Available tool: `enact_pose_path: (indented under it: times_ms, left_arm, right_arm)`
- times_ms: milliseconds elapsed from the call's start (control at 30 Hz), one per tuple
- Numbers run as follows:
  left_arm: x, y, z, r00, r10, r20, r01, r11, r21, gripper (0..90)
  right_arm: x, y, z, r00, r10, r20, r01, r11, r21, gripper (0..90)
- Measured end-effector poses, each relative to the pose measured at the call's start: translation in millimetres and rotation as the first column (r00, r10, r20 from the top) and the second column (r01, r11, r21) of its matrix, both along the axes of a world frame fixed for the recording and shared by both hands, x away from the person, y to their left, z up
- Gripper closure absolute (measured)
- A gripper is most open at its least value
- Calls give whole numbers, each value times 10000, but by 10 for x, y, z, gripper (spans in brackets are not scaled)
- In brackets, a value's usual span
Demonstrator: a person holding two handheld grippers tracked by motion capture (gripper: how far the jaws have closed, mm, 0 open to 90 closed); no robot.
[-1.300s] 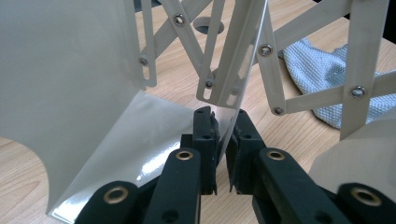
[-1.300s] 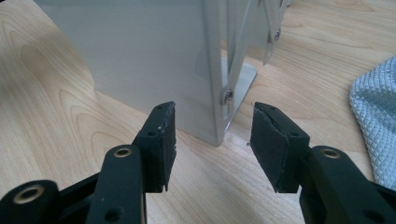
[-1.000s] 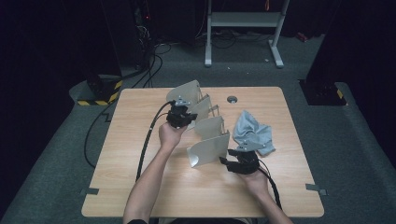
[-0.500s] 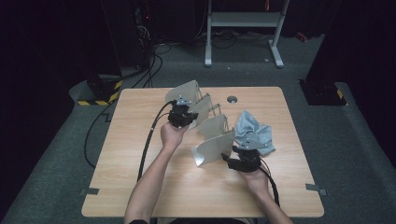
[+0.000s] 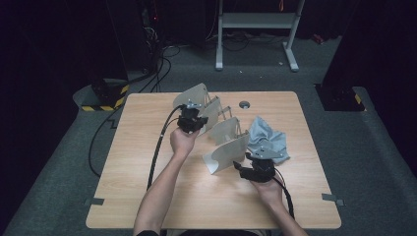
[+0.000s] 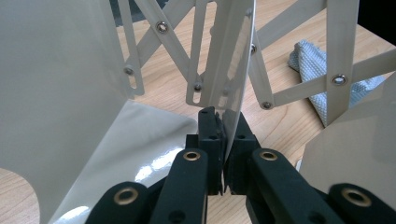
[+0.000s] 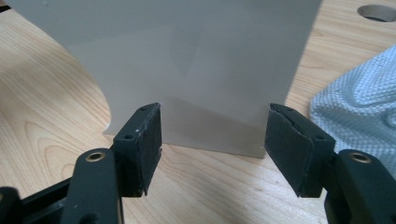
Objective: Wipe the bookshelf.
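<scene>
A pale grey folding rack (image 5: 223,129) of upright panels joined by scissor links stands mid-table. My left gripper (image 5: 191,122) is at its far-left end, shut on the thin edge of one panel (image 6: 233,60), which sits pinched between the pads of the left gripper (image 6: 223,140). My right gripper (image 5: 244,166) is at the near end, facing the front panel (image 5: 227,153). The right gripper (image 7: 214,142) has just been opening its jaws. The front panel (image 7: 187,60) stands broadside just beyond the pads, and neither pad presses on it.
A crumpled blue-grey cloth (image 5: 268,140) lies right of the rack, close to my right gripper, and its cloth (image 7: 359,107) texture fills the right edge there. A round hole (image 5: 244,104) is in the wooden table (image 5: 147,196). Black cables trail off the left side.
The rack's front panel has shifted slightly right and away from my right gripper. Both hands stay about where they were.
</scene>
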State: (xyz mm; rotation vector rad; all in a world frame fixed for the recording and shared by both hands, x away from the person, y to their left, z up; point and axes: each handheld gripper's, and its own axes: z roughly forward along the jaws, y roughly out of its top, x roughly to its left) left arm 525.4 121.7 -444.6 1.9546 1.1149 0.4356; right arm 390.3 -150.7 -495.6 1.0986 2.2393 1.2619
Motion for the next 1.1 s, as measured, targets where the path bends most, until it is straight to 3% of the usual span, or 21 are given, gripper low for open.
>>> enact_pose_path:
  times_ms: [200, 367, 667, 967, 1100]
  left_arm:
    - [17, -14, -16, 9999, 162, -8, -162, 9999, 34, 873]
    - [13, -35, -11, 9998, 214, -32, -213, 9997, 118, 874]
    - [-54, 18, -18, 9998, 169, -84, -166, 9994, 288, 874]
    - [-96, -13, -16, 9994, 329, -118, -325, 9990, 318, 874]
    - [-120, -24, -11, 9992, 388, -87, -384, 9984, 405, 876]
  right_arm:
    - [-15, 44, -11, 9999, 158, 67, -158, 9999, 0, 320]
    - [-10, 83, -37, 9994, 95, -326, -87, 9997, 244, 277]
    - [-93, 243, -18, 9994, -11, -338, 12, 10000, 49, 253]
    - [-130, 446, -70, 9984, -444, -337, 434, 9986, -302, 194]
    - [-124, 509, -74, 9942, -1055, -183, 1045, 9932, -512, 147]
